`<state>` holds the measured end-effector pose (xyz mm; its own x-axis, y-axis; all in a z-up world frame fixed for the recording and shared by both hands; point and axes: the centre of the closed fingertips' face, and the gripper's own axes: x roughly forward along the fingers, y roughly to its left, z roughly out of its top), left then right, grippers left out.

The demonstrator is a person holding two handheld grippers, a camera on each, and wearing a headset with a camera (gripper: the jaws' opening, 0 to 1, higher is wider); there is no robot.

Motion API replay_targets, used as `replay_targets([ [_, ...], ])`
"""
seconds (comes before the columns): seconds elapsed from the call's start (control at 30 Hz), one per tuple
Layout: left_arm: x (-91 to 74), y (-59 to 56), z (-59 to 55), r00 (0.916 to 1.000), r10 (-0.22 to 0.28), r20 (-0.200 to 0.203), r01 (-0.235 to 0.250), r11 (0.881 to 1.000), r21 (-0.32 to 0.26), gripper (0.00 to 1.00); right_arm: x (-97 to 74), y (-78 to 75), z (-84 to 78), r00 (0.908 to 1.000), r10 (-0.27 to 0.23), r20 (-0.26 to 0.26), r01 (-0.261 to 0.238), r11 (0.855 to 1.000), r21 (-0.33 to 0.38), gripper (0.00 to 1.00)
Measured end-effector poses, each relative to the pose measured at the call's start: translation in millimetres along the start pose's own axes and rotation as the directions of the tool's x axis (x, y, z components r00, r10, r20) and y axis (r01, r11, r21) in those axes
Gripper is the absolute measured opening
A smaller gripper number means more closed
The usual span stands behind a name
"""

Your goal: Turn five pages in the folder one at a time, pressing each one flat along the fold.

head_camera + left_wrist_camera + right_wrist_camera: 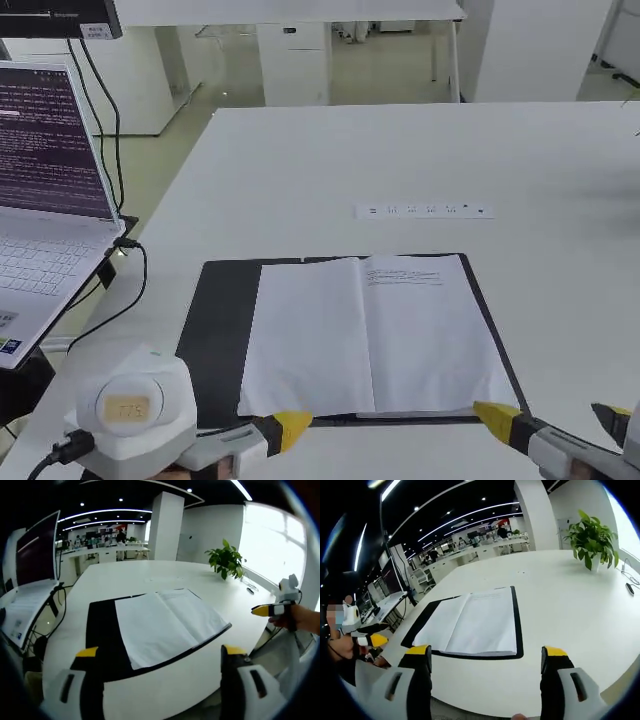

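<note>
Black folder [225, 330] lies open and flat on the white desk [400, 150], near its front edge, with white pages [310, 340] spread either side of the fold. The right page has a few printed lines at its top, too small to read. Left gripper [160, 652] and right gripper [485, 651] hover just short of the folder's near edge, fingers [234, 652] spread wide, holding nothing; laptop [40, 200] at far left, screen text illegible, power strip [425, 210] beyond the folder.
</note>
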<state>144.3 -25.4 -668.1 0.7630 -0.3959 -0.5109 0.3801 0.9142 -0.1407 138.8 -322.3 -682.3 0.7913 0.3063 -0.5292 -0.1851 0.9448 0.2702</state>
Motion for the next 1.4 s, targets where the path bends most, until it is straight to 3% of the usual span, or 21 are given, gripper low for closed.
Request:
replay_targets([
  [0.27, 4.9, -4.4, 15.6, 0.9997, -0.009, 0.023, 0.008, 0.999, 0.046, 0.97, -3.3, 0.8, 18.4, 0.9977, -0.001, 0.068, 0.004, 0.999, -0.046, 0.92],
  [0.53, 18.3, -13.7, 6.3, 0.9993, -0.034, -0.019, 0.035, 0.997, 0.065, 0.95, -6.1, -1.3, 5.7, 0.9993, -0.002, 0.038, 0.005, 0.998, -0.057, 0.94],
  [0.83, 62.1, -52.1, 2.7, 0.9894, -0.123, -0.076, 0.132, 0.984, 0.122, 0.93, -2.5, -5.4, 10.6, 0.9992, 0.009, 0.038, -0.006, 0.998, -0.065, 0.93],
  [1.1, 109.2, -86.5, 4.8, 0.9784, -0.184, -0.094, 0.198, 0.966, 0.165, 0.89, 1.4, -12.4, 8.5, 0.9995, 0.016, 0.025, -0.014, 0.997, -0.076, 0.92],
  [1.17, 124.3, -97.4, 1.6, 0.9724, -0.204, -0.114, 0.221, 0.960, 0.172, 0.89, 2.3, -13.7, 8.4, 0.9996, 0.013, 0.025, -0.011, 0.997, -0.080, 0.92],
  [1.4, 167.9, -137.7, 0.8, 0.9582, -0.263, -0.113, 0.280, 0.941, 0.187, 0.84, 6.1, -18.7, 6.8, 0.9998, 0.007, 0.019, -0.006, 0.998, -0.056, 0.91],
])
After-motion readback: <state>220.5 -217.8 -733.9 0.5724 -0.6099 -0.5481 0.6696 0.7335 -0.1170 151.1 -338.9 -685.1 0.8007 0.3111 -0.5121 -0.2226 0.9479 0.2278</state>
